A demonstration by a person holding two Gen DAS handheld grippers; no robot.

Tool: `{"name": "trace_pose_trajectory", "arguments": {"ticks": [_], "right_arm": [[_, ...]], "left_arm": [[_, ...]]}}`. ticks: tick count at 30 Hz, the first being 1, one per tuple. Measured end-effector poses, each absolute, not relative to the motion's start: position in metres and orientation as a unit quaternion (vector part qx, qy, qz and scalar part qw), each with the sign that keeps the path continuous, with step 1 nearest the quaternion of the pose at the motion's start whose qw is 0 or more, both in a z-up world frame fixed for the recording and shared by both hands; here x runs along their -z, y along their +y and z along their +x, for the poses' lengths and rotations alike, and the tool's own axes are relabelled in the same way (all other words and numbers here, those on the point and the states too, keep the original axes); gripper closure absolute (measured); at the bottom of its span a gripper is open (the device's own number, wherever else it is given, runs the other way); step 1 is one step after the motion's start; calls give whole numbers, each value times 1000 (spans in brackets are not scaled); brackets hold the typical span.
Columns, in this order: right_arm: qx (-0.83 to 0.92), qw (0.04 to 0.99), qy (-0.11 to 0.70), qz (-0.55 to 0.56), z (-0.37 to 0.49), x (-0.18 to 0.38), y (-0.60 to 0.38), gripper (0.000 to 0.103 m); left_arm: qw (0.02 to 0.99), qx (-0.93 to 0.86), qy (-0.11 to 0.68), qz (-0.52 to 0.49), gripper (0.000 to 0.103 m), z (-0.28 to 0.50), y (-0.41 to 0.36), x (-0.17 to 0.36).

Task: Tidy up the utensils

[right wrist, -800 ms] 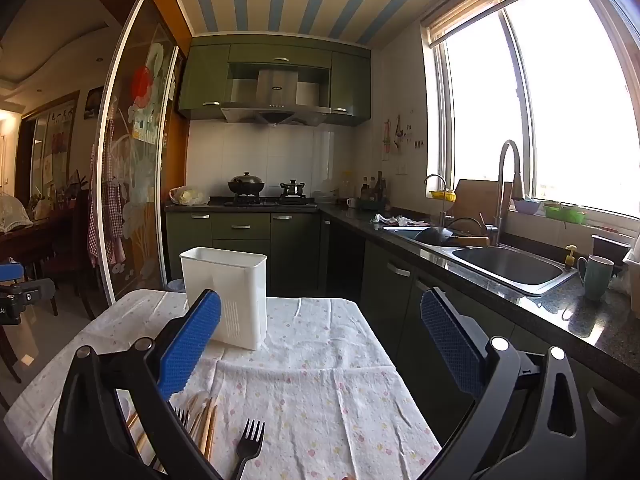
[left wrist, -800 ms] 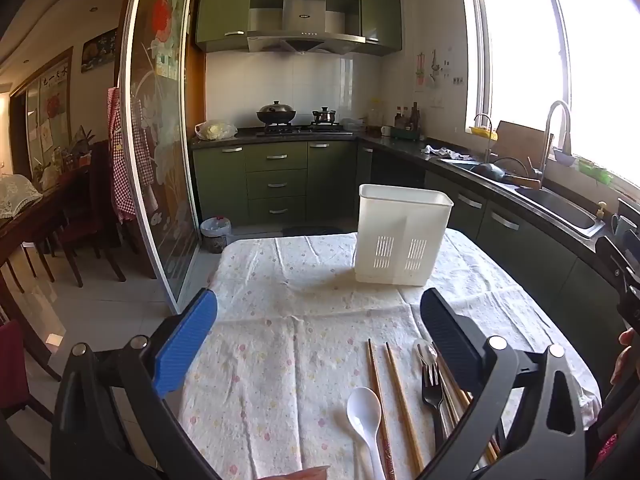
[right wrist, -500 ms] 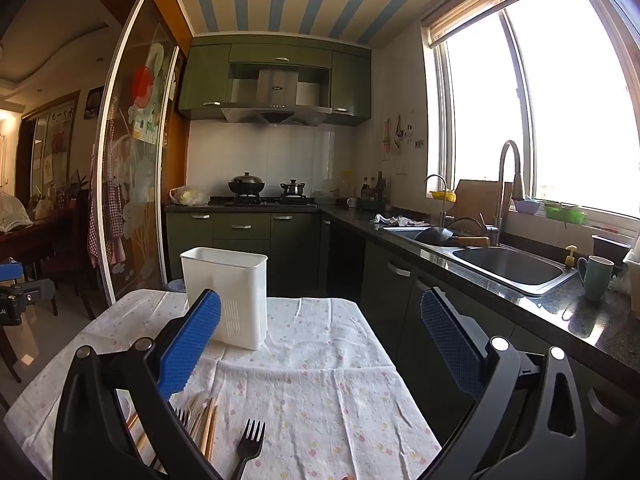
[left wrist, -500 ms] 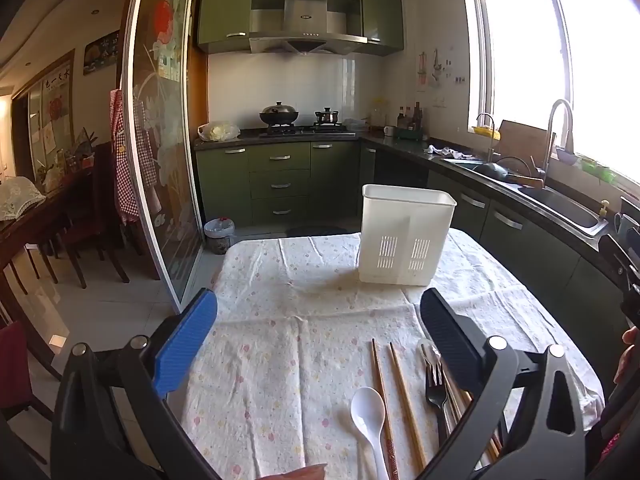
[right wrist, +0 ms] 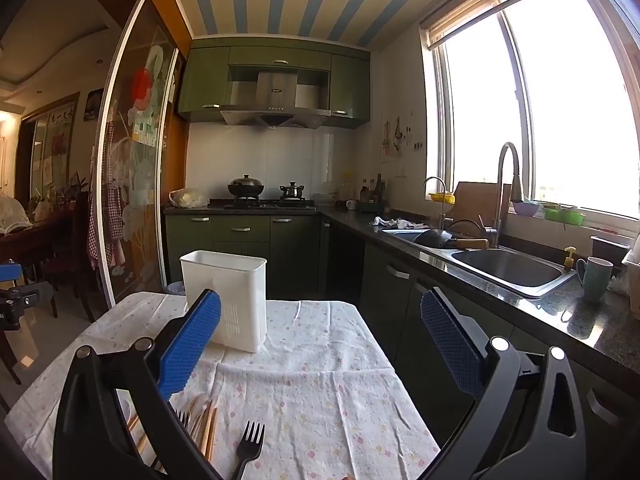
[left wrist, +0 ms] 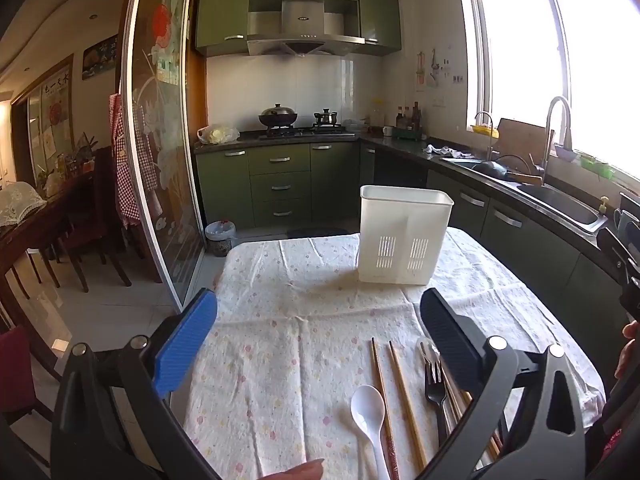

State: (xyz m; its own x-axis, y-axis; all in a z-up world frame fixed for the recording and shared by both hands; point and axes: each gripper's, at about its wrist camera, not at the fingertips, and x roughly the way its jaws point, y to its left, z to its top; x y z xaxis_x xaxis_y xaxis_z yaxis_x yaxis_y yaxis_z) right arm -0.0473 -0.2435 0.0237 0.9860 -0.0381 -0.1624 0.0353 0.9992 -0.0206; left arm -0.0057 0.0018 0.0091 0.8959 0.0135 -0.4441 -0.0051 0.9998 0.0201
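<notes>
- L wrist view, lower left: left gripper w/ jaws wide apart, nothing between the pads, tipped down over the floral tablecloth.
- Vs 0.8 s ago: whole scene sits slightly lower and to the right in frame; white utensil holder drifted a little down-right. Small camera drift only, no reach begun.
- Same view, bottom centre: white spoon flat on the cloth, bowl toward the holder; a chopstick pair just right of it, one stick touching the spoon's right edge.
- Further right, lower right of frame: black fork plus more sticks, partly hidden behind the right finger; a clear utensil tip above the fork, too pale to name.
- None of these shifted vs earlier frames; holder well apart from them, upper centre, looks empty from here but inside not visible.
- Bottom edge, centre: a fingertip of the person just showing.
- R wrist view, lower left: right gripper likewise spread wide, empty, pointing nearly level; frame practically unchanged since 0.8 s ago.
- Same view, bottom left: chopsticks + fork tines behind the left finger, a second black fork alone bottom centre; holder mid-left, behind the left pad.
- Meaning: nothing sorted yet, task at its very start; next likely a dip toward spoon or sticks, then carry to holder.
</notes>
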Motion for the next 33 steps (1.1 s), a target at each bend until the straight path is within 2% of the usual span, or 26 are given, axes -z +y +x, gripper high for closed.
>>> {"name": "trace_pose_trajectory", "arguments": {"ticks": [33], "right_arm": [[18,997,80,-8,-50,-27,-242,4]], "left_arm": [[974,-2,226,12,6,-7,-6,-6]]}}
